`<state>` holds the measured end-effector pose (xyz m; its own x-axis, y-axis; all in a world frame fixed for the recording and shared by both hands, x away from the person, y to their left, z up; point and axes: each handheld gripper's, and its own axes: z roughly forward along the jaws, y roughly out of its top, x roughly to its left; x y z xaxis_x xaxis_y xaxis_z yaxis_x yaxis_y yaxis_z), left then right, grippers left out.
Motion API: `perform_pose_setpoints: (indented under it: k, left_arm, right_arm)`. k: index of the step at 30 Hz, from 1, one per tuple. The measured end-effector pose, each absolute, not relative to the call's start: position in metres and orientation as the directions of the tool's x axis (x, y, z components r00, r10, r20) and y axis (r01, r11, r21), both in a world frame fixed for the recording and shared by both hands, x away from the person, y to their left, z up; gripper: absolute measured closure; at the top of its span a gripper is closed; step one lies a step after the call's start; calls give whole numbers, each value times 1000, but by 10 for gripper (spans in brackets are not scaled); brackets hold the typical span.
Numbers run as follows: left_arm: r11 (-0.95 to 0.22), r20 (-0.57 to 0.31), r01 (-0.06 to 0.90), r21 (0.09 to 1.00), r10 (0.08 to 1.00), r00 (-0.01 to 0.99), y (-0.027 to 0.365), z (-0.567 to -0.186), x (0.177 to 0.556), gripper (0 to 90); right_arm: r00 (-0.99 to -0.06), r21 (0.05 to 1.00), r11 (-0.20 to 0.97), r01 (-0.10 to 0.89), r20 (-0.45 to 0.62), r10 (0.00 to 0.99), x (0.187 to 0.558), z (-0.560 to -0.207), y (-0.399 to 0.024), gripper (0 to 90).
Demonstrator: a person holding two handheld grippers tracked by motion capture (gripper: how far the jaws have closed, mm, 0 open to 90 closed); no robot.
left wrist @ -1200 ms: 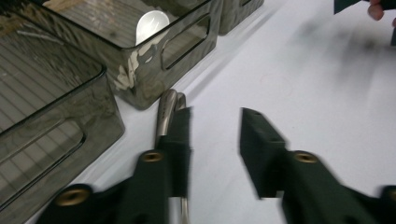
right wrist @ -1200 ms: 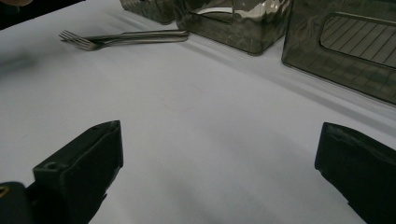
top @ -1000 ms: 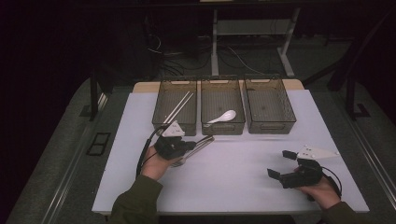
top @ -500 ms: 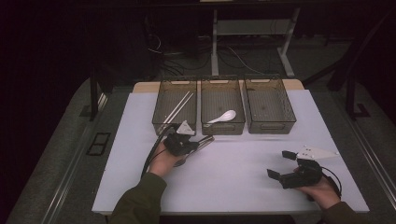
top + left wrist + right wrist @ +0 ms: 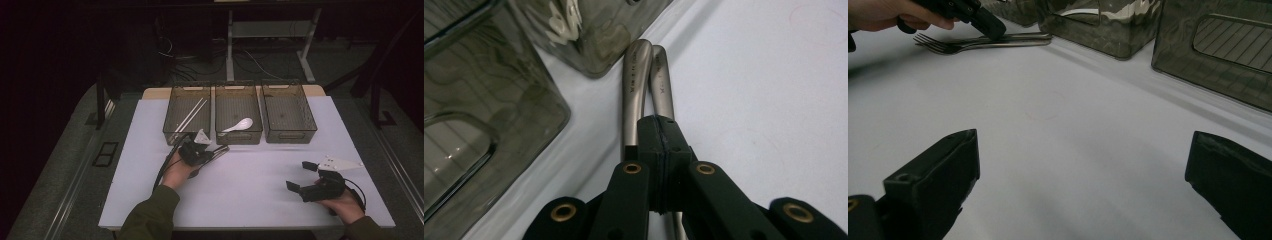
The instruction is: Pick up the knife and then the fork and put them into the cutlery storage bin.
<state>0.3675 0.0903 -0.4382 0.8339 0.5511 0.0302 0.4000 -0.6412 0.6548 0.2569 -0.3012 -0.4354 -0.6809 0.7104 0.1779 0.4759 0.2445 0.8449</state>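
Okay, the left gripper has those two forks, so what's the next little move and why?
Probably lift the forks and carry them over the right bin. The left gripper is shut on both handles, chopsticks fill the left bin, a spoon the middle, and the right one looks unused.

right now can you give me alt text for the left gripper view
The left hand-held gripper is shut on two metal handles lying side by side on a white table. Two smoky clear bins stand to the left, one near and one farther off.

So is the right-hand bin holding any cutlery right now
No, the right bin looks empty in the high view, while the middle bin holds a white spoon and the left bin chopsticks.
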Motion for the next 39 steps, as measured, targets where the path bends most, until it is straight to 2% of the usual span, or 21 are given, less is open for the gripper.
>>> perform_pose_setpoints:
  k: [14,28,39]
  left_arm:
    - [-677,72,385,627,542,837,83,-436,369,889]
    - [-689,38,384,615,512,858,77,-439,365,889]
    - [-720,-9,346,602,428,904,69,-437,357,889]
  right_arm:
    - [-678,845,242,476,178,713,257,-435,-302,11]
    - [-678,846,242,475,177,713,256,-435,-302,10]
    - [-678,846,241,475,178,713,256,-435,-302,10]
